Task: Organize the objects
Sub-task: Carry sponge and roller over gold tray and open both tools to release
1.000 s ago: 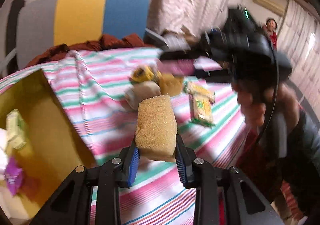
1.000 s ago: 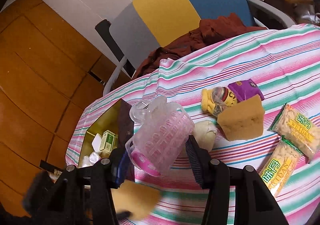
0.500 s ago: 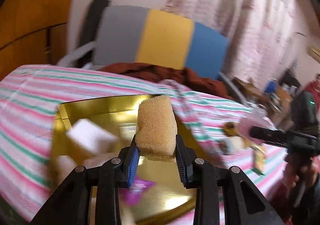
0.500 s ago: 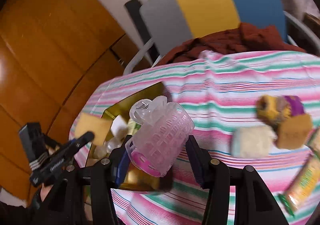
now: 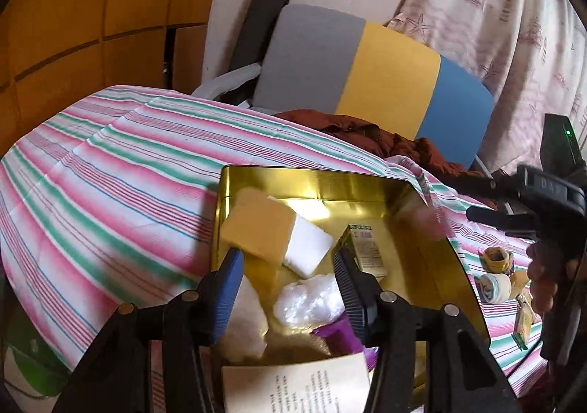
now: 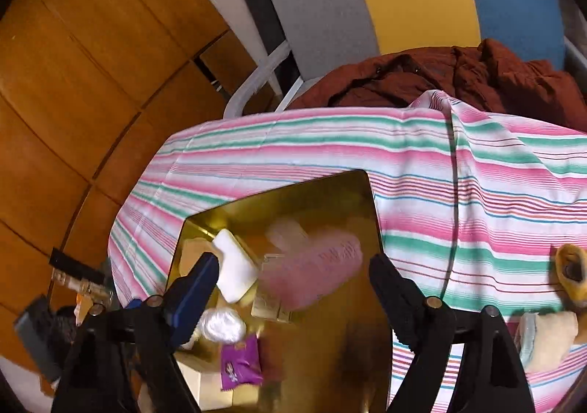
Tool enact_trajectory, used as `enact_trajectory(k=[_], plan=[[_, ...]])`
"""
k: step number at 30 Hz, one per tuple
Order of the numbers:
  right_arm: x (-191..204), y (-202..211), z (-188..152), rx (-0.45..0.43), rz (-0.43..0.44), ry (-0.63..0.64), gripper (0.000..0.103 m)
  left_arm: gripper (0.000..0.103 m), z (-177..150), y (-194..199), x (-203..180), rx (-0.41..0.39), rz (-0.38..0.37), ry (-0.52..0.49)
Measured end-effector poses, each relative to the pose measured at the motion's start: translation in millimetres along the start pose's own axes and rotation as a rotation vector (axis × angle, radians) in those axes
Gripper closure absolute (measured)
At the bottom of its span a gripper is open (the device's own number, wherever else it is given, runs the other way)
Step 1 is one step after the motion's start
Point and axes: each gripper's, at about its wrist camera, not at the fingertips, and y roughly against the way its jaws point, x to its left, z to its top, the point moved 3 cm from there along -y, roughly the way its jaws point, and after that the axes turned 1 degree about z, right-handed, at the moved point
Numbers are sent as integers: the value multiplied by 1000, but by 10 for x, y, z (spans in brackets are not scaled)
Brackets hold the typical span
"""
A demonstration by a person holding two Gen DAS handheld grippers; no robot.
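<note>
A: In the left wrist view, what is hard to see?

B: The left tool has its two fingers apart, with nothing between them. It hangs over the gold tin, which stands on the striped tablecloth of the counter. The near edge of the tin is cut off by the tool body and by a printed paper sheet. A purple packet is half hidden behind the right finger.

A: And the yellow sponge?

B: It lies inside the tin, at the left wall, tilted, with its long axis going from the near left to the far right. It rests partly on a white block. Beside them a small green box leans with its long axis toward the far wall. A white wad in plastic lies near the front. At the right edge a hand holds the other tool, which is blurred there.

A: Now the right wrist view?

B: The right tool is also spread wide and grips nothing. The pink hair roller is between the fingers but apart from both, over the inside of the tin. It is very blurred, so I cannot tell if it touches the bottom. Its long axis goes from lower left to upper right. At the right edge, a yellow object is cut off.
</note>
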Motion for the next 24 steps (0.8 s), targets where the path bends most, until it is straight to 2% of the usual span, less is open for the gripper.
enact_trajectory(k=[2, 3, 4, 7, 15, 24], plan=[[25, 16, -45, 4, 0, 1, 16, 51, -8, 36, 15, -4, -5, 4], [33, 29, -88, 7, -9, 8, 11, 51, -23, 59, 10, -5, -12, 2], [44, 51, -137, 5, -22, 21, 6, 51, -33, 77, -4, -4, -17, -2], [56, 106, -324, -5, -78, 68, 0, 51, -57, 130, -48, -10, -8, -12], [90, 261, -719, -33, -191, 155, 0, 51, -95, 223, -256, -18, -24, -58], [169, 476, -881, -112, -292, 203, 0, 51, -232, 294, -449, -2, -1, -116]])
